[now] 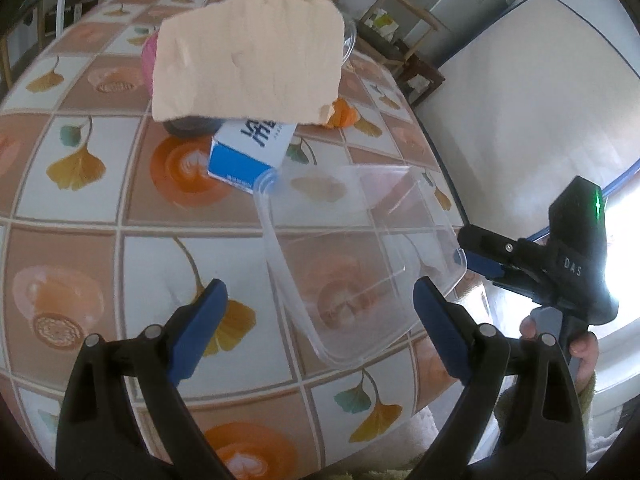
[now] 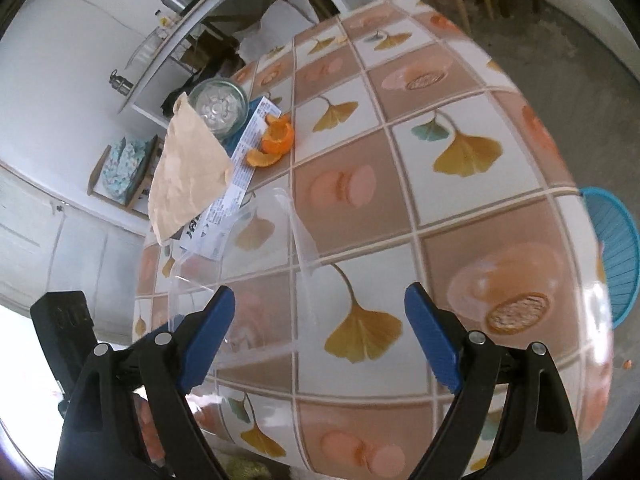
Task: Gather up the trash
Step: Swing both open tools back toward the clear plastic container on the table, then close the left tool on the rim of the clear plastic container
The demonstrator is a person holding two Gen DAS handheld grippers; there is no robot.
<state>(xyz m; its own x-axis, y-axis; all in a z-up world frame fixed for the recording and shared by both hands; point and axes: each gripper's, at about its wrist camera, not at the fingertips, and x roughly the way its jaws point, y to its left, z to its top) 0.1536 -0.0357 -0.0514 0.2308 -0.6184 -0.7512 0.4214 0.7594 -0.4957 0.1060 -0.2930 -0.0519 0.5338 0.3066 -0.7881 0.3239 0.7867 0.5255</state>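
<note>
A clear plastic container (image 1: 360, 256) lies on the tiled-pattern tablecloth (image 1: 100, 240) near the table's right edge. My left gripper (image 1: 320, 320) hovers open just before its near corner, pads touching nothing. My right gripper (image 1: 470, 250) comes in from the right at the container's far rim. In the right wrist view that gripper (image 2: 320, 336) stands open, with the container (image 2: 256, 240) by its left finger (image 2: 208, 332). Further back, a torn cardboard piece (image 1: 248, 56) rests over a blue and white carton (image 1: 248, 152), with orange peel (image 1: 340, 114) beside them.
A glass bowl (image 2: 218, 106) stands behind the cardboard (image 2: 188, 172), and something pink (image 1: 148, 60) shows at its left. A blue basket (image 2: 616, 256) sits off the table's edge. A white panel (image 1: 520, 100) and a wooden chair (image 1: 404, 40) stand beyond the table.
</note>
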